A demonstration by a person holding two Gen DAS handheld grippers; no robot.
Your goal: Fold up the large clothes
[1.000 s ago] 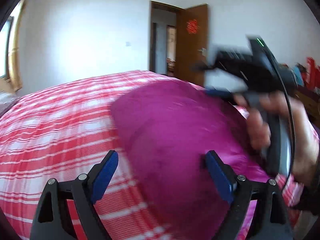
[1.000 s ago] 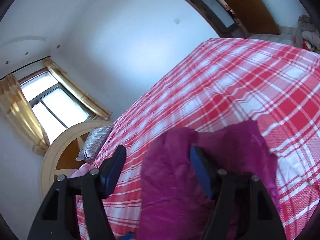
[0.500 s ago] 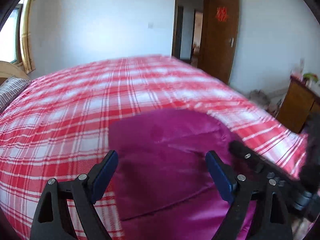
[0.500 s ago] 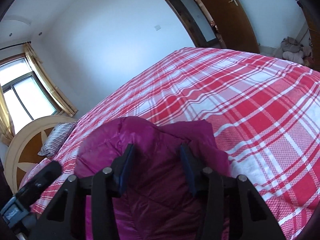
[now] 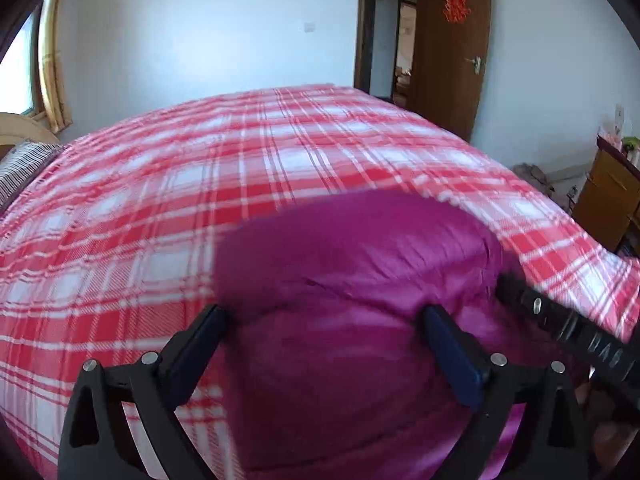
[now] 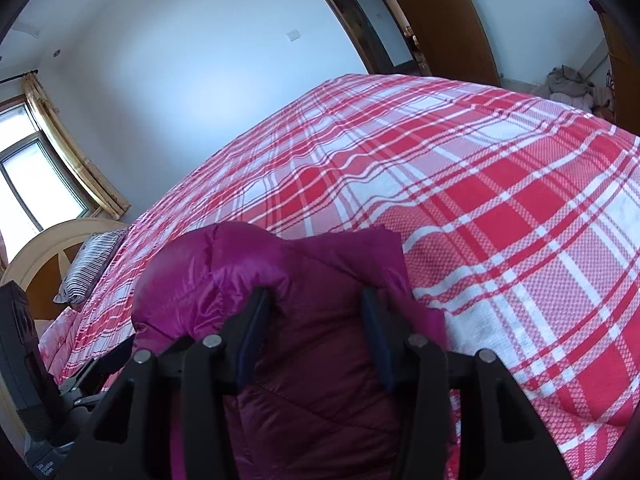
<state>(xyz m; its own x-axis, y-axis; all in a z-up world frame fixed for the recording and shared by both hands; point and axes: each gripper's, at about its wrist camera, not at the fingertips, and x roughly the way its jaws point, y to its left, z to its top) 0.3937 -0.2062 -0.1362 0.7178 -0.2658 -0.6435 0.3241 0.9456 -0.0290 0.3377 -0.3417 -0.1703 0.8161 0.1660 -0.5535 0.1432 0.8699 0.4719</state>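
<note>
Jacket (image 6: 320, 360) lies bunched on bed (image 6: 500, 184); we keep right gripper (image 6: 316, 340) fingers narrowed around its fold to pin it, left gripper (image 5: 324, 352) fingers wide astride puffy bulk.

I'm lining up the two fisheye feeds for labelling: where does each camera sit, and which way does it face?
Left wrist: on the left gripper, facing across the red-and-white plaid bedspread toward the brown wooden door; its fingers straddle the magenta puffer jacket, and the right gripper enters at the right edge.
Right wrist: on the right gripper, tilted, facing the window and the rounded wooden headboard; its fingers press into the jacket.
Shared: jacket, bedspread, door, striped pillow.
</note>
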